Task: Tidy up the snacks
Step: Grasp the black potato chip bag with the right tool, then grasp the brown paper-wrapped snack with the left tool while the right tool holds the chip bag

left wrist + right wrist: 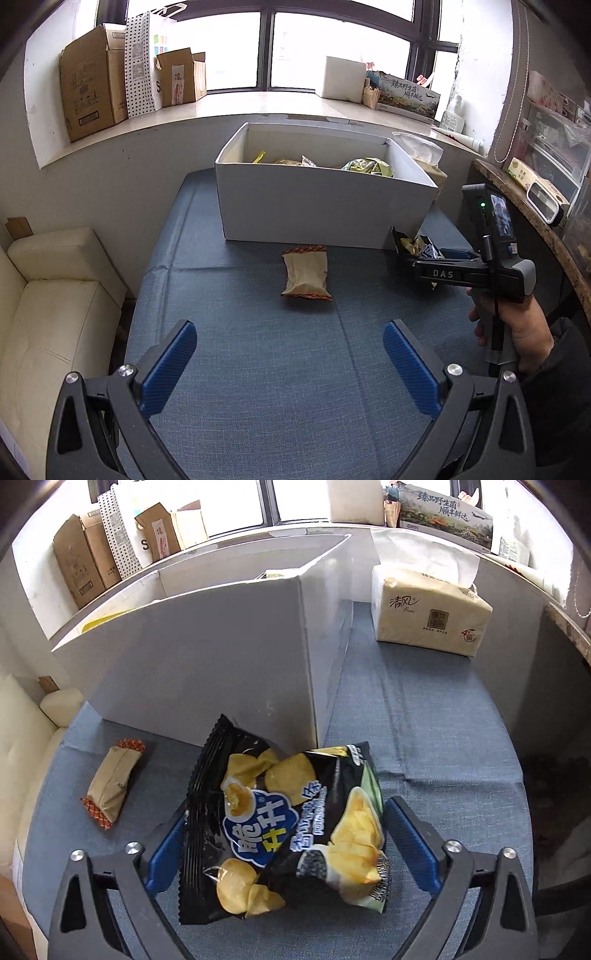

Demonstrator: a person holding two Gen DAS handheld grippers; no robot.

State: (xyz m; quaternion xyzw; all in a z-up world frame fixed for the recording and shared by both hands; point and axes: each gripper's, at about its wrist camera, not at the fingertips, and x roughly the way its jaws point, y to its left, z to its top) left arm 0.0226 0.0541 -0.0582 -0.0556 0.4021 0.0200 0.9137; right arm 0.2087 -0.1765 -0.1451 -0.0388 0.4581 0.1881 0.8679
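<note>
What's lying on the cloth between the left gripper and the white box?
Only the tan snack packet, flat on the blue cloth, between the left gripper and the white box. Left wrist view shows it.

Blown-out window [332, 48] backlight, fisheye edge warping

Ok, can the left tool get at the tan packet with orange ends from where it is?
Probably yes. The tan rectangular packet with orange ends lies alone on the blue cloth, straight ahead of the open left tool, with bare cloth between. The right tool works off to the side.
</note>
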